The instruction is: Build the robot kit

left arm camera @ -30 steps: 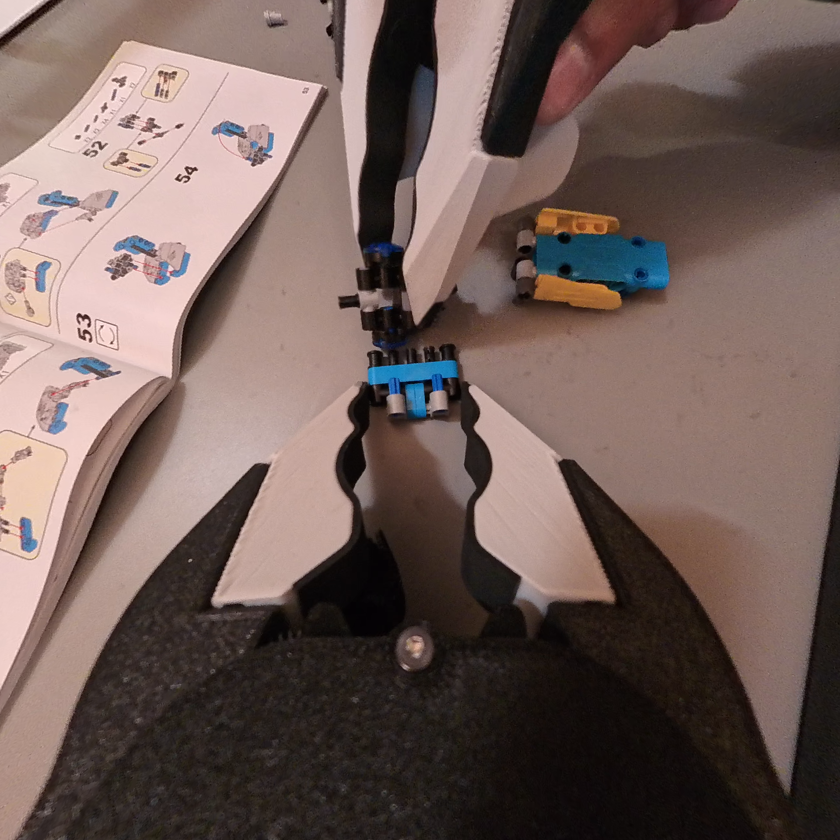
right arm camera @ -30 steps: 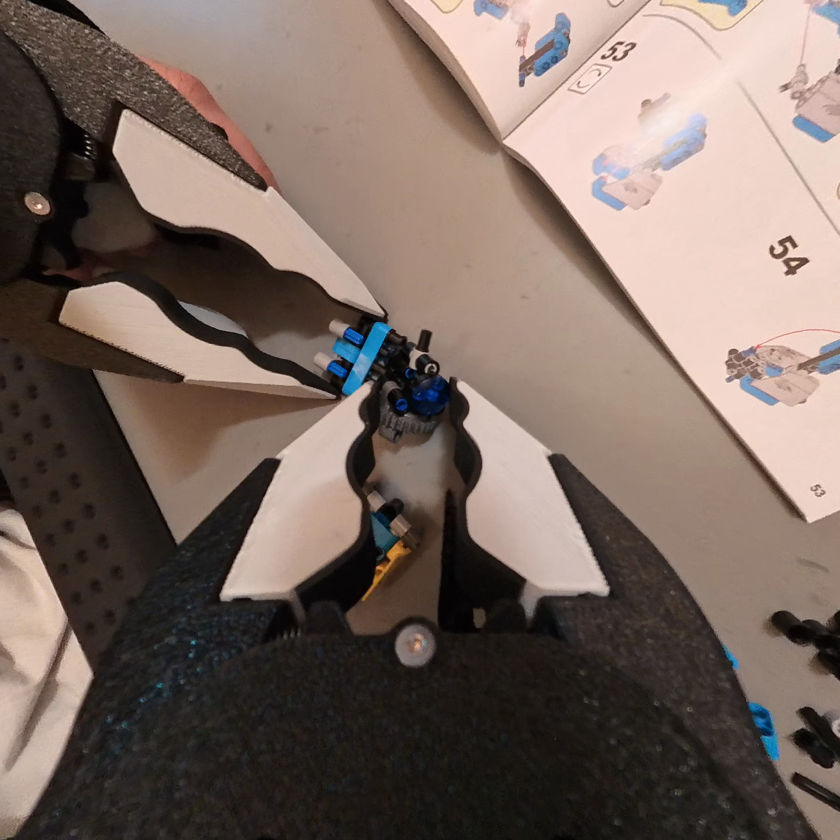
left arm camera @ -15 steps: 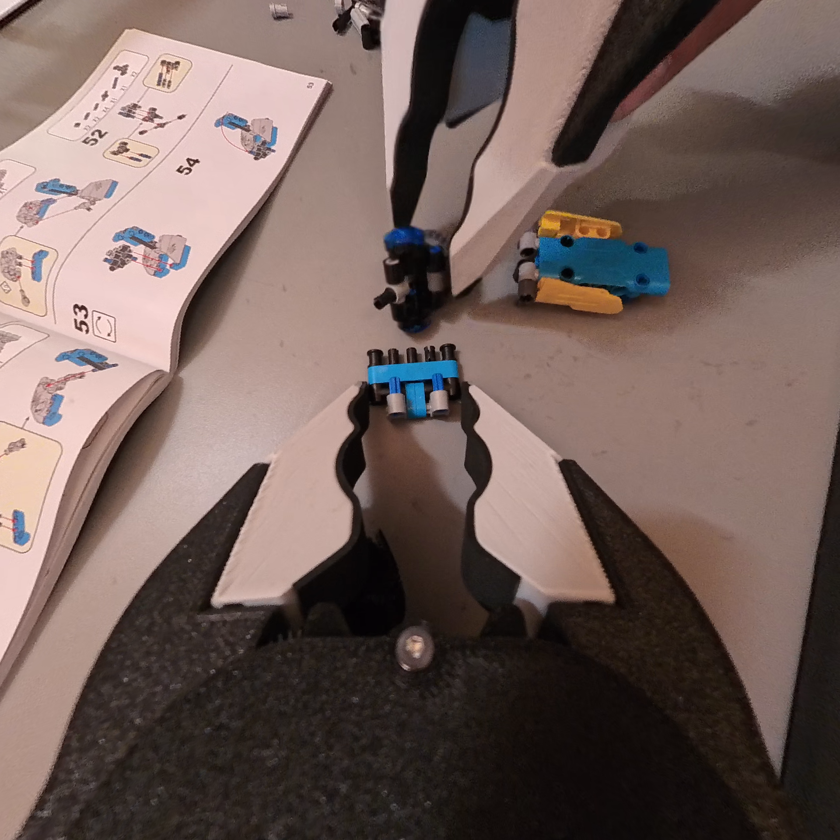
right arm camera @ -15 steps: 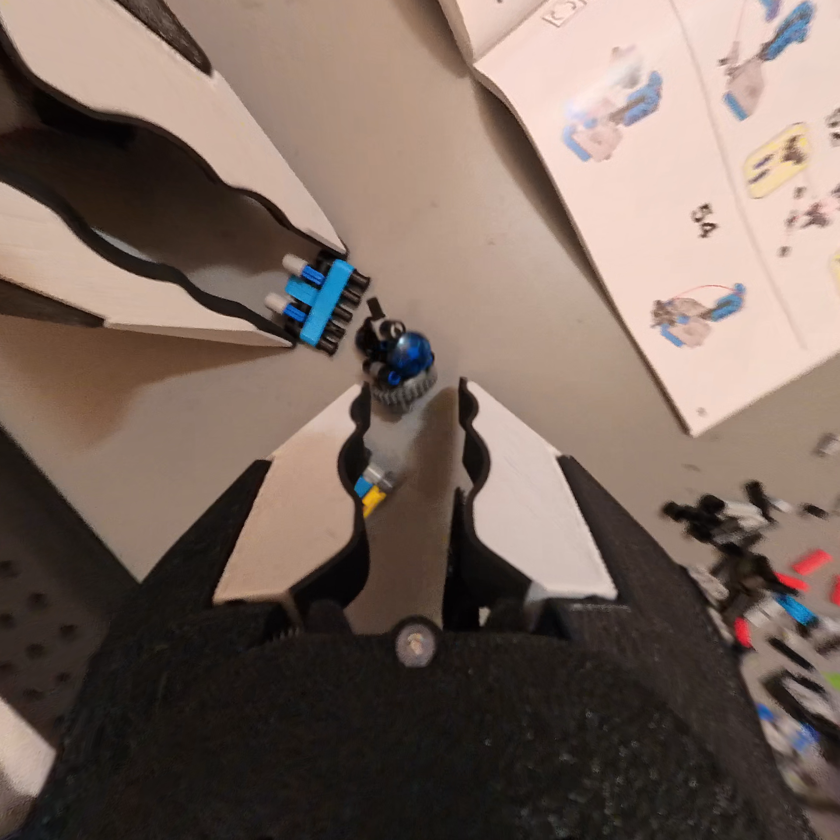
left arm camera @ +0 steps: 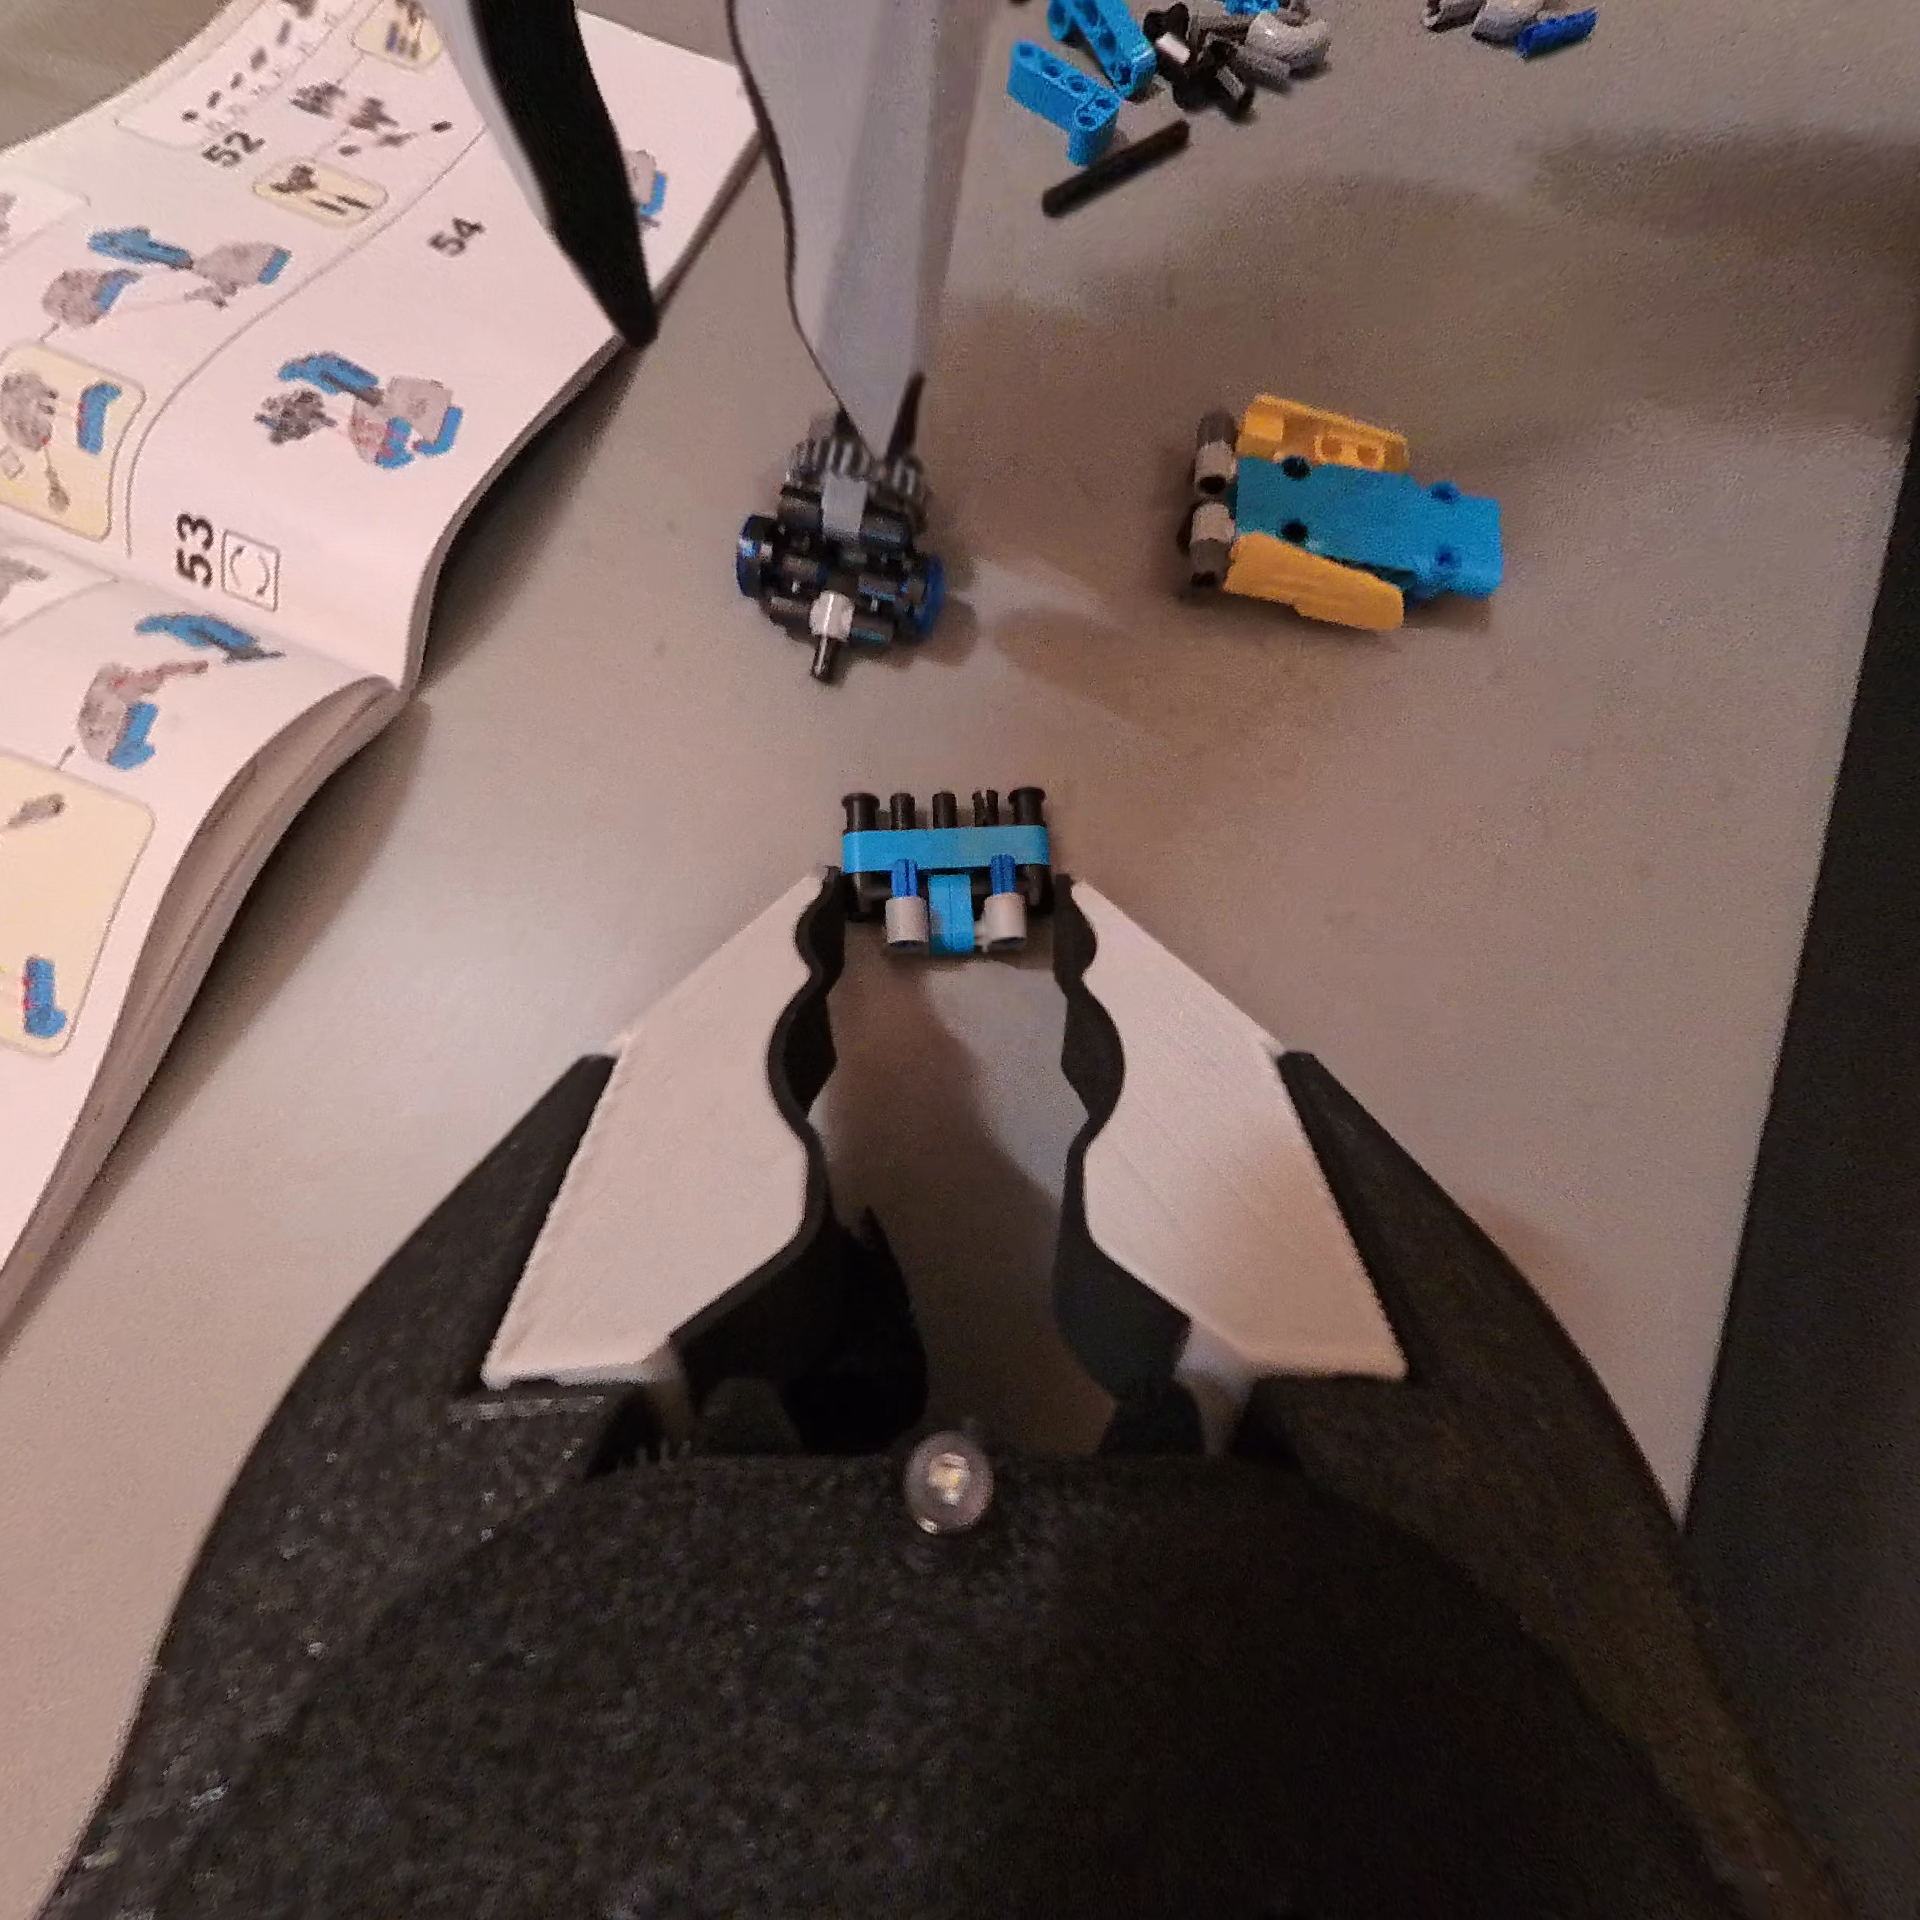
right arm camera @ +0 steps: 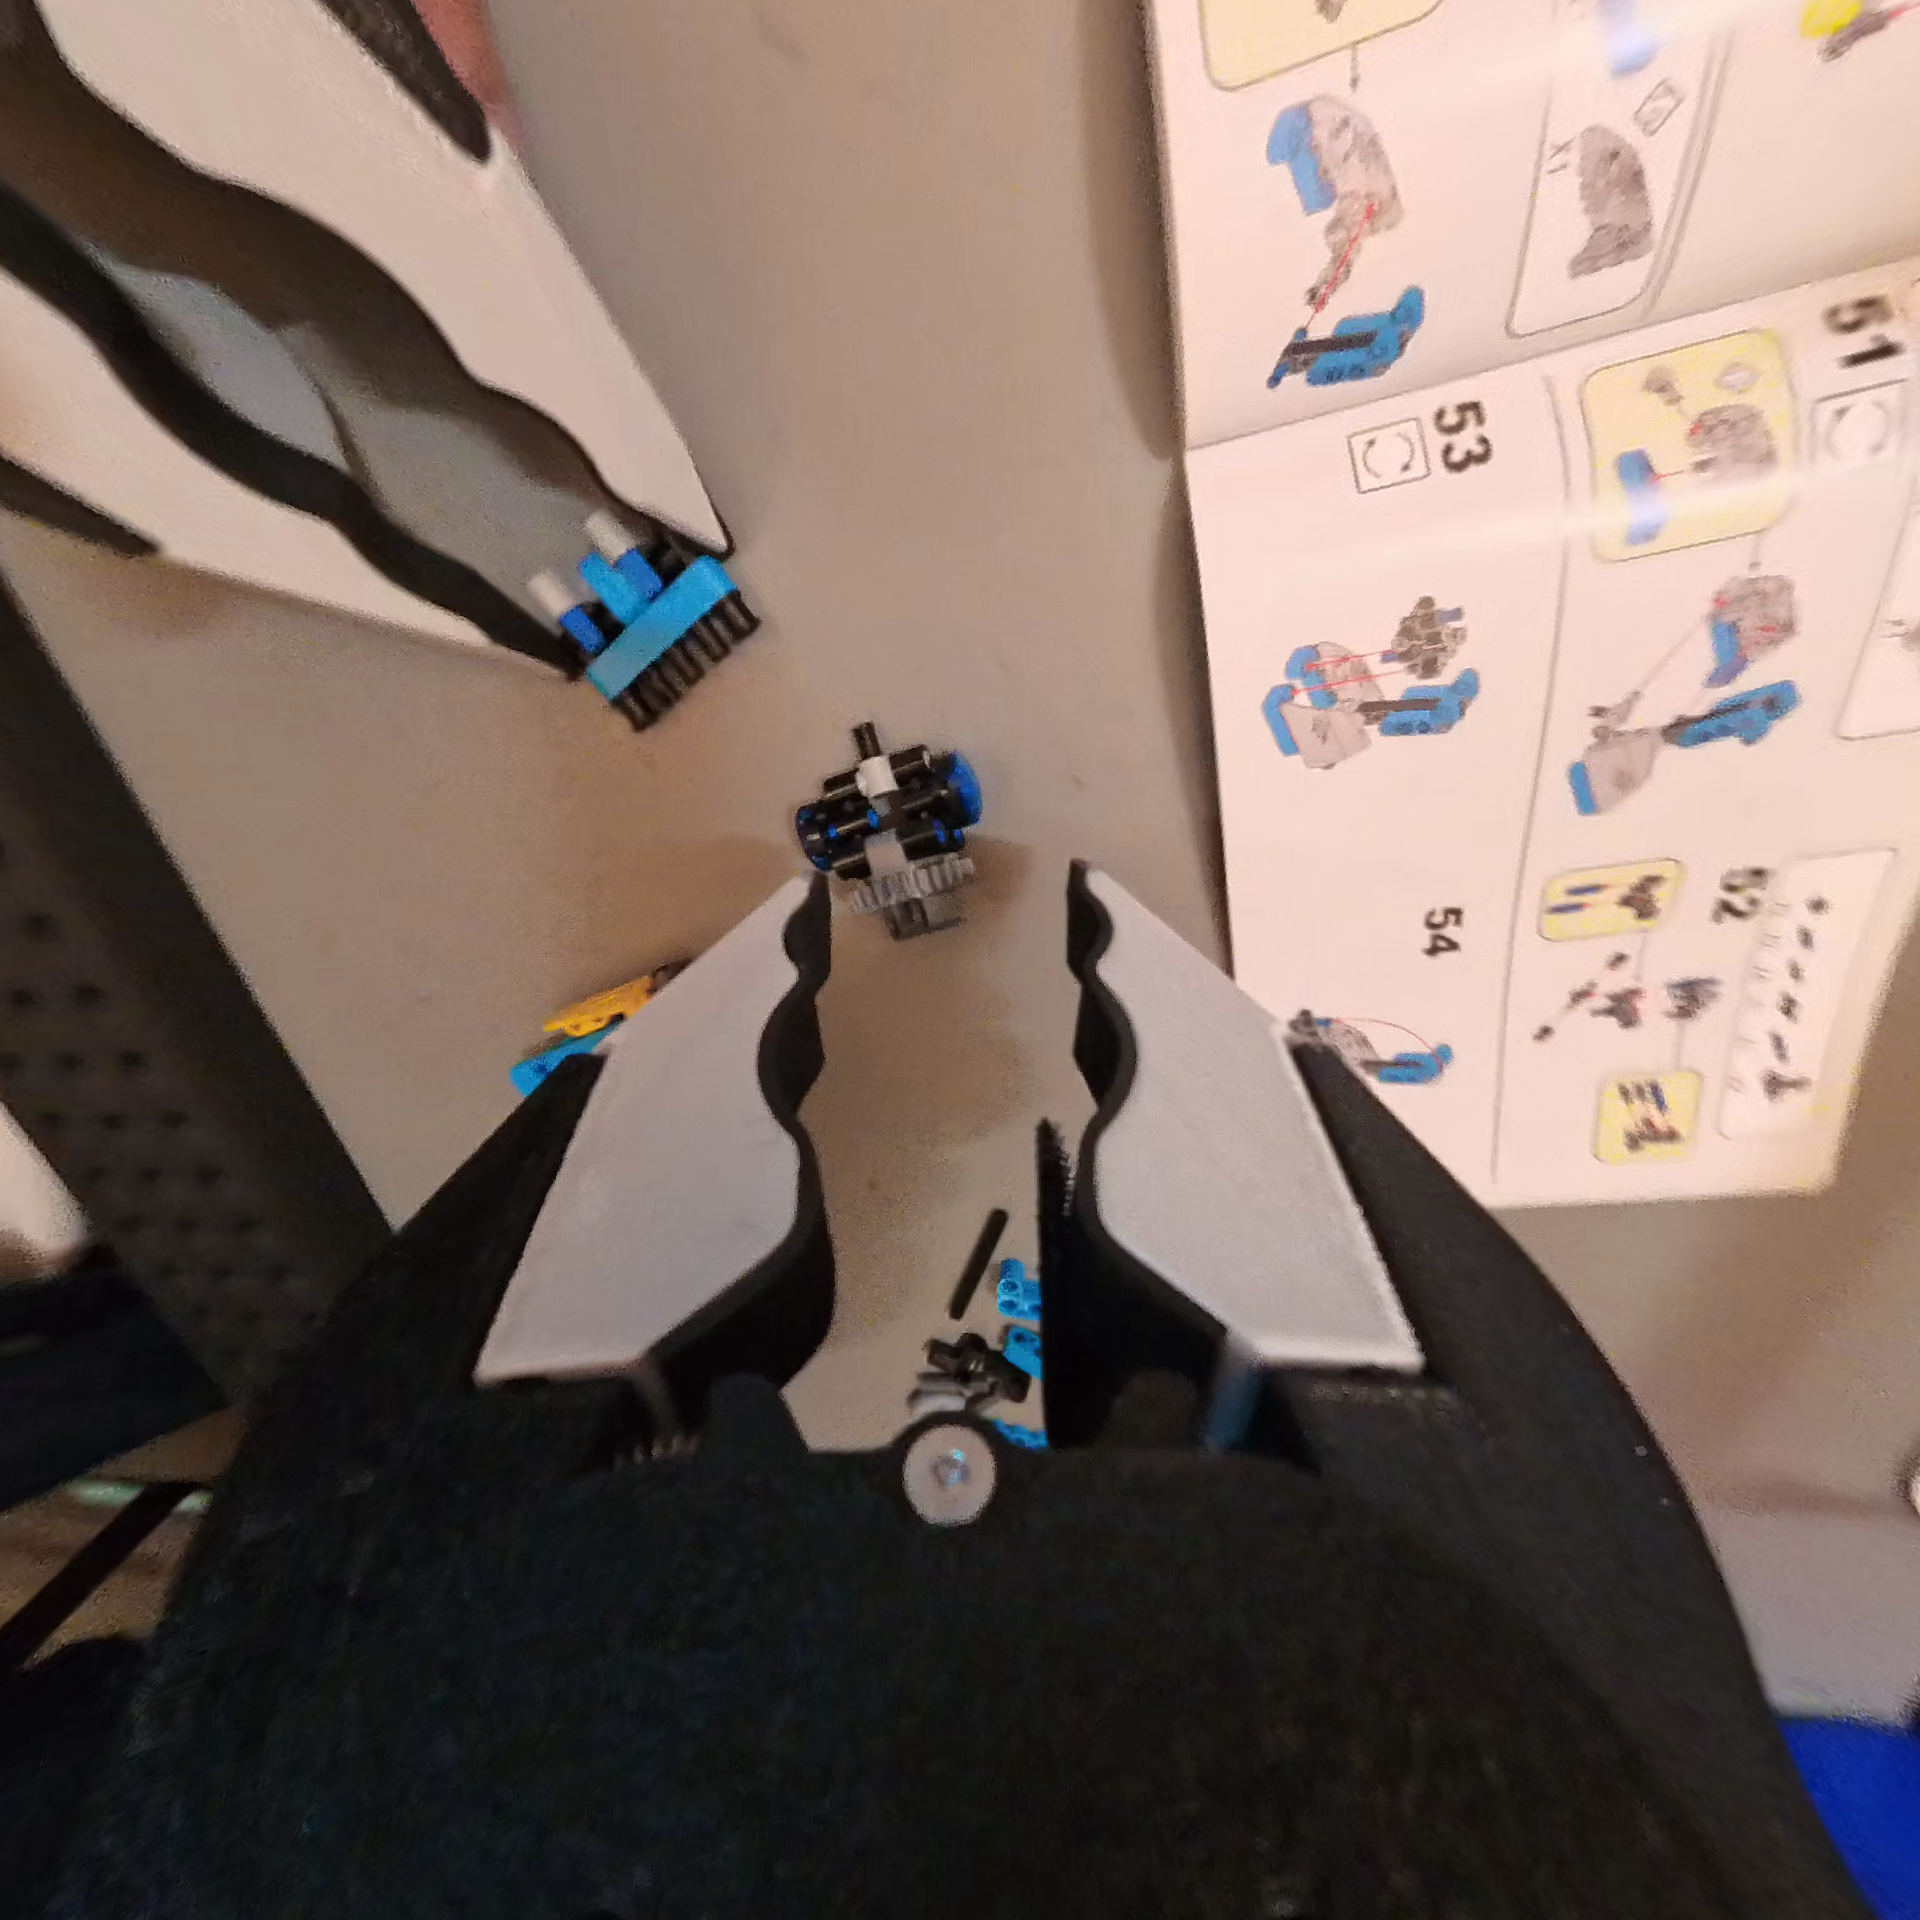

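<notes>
Small blue plastic beam with a row of black pins (left arm camera: 943,847), clamped at the tips of the left gripper (left arm camera: 943,904).
Light, rigid, likely fiddly; pins may pop loose, so grip the beam ends. Beyond it on the grey tabletop (left arm camera: 1351,935): black-and-blue geared plastic sub-assembly (left arm camera: 840,551), loose, just ahead of the right gripper (right arm camera: 945,883), jaws apart. Beyond and right: blue-and-yellow plastic block assembly (left arm camera: 1351,514). Left: open printed instruction booklet (left arm camera: 208,499), writing not transcribed.

Booklet (left arm camera: 208,499) bounds left; loose bricks (left arm camera: 1164,62) beyond.
</notes>
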A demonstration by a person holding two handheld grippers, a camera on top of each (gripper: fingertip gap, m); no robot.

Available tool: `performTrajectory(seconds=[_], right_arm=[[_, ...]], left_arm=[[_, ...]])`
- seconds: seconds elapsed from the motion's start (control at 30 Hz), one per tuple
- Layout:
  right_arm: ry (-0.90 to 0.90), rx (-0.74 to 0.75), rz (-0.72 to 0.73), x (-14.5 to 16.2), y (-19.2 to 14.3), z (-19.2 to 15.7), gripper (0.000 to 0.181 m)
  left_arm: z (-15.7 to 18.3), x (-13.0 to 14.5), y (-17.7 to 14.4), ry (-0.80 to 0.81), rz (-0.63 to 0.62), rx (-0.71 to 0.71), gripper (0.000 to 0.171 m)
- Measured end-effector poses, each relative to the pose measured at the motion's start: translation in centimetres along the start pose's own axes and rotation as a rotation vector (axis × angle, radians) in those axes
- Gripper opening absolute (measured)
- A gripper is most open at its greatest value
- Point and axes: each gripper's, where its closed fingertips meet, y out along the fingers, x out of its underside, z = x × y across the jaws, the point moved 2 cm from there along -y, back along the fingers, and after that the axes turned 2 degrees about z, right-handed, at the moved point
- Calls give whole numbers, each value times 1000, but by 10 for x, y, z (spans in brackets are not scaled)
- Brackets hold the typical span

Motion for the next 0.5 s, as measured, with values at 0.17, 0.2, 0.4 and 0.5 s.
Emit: performTrajectory(seconds=[0.17,0.2,0.4,0.5], right_arm=[[-2,-157,-71,14,11,-2,51],[-21,-135,-86,16,13,0,48],[-100,-63,-19,7,27,-2,30],[-67,-61,45,3,24,-4,29]], left_arm=[[-1,0,-2,-24,4,20,40],[-1,0,-2,-34,7,22,40],[-7,-3,-3,-101,28,16,46],[-12,-8,-7,-125,64,2,46]])
